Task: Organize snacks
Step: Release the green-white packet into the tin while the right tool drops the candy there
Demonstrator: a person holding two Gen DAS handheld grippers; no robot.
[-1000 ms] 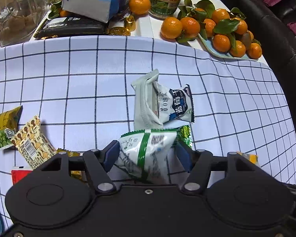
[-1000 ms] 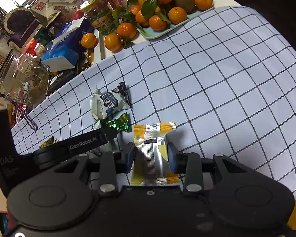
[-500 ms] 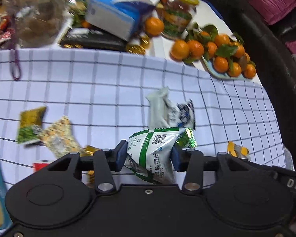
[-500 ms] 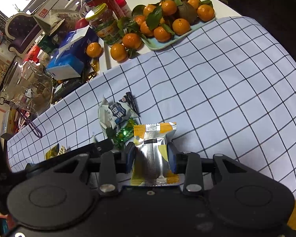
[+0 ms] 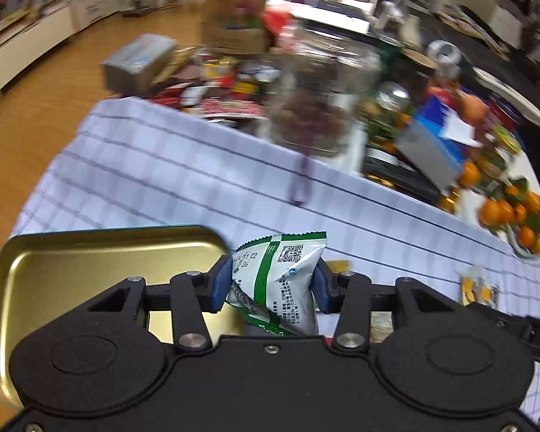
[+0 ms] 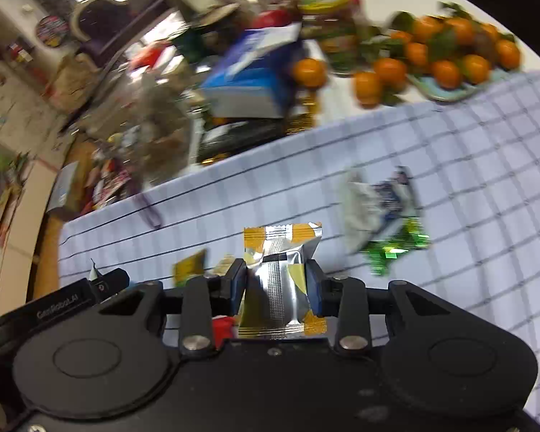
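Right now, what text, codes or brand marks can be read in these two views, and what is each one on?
"11 C2" and "26": green-and-white snack packet, beside a QR code.
"GenRobot.AI": left gripper's body, seen in the right wrist view.
"DA", cut off: dark body at the left view's right edge.
Fine print on both packets, jar labels and boxes: too blurred.

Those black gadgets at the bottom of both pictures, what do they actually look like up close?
Both are alike. The left gripper and the right gripper each have a matte black body with two round raised discs, angular black linkage arms joined by silver screws, and two fingers faced with blue pads. In the right wrist view, the side of the other tool shows white lettering. No cables or sleeves are visible.
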